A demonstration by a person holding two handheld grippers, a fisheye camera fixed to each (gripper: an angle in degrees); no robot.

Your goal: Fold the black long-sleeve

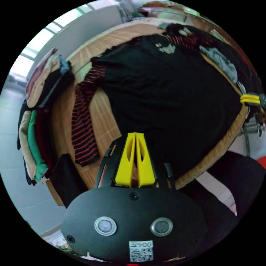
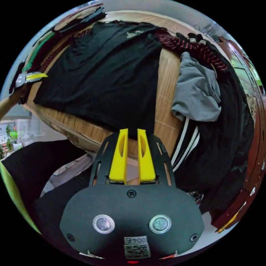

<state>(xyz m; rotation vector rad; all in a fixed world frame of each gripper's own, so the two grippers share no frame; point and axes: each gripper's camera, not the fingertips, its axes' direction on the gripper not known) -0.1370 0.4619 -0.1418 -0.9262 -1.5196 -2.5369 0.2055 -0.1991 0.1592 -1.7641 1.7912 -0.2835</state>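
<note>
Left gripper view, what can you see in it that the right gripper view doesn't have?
Left gripper view: bright windows and pale floor tiles beyond the wooden table. Right gripper view: a black garment with white stripes heaped at the table's edge. Both: the black long-sleeve spread flat on the table, a crumpled grey garment, and stacks of folded clothes.

The long-sleeve (image 2: 105,74) is lying flat on the table (image 2: 166,91), between a clothes heap (image 2: 210,116) and folded stacks (image 1: 38,116).
</note>
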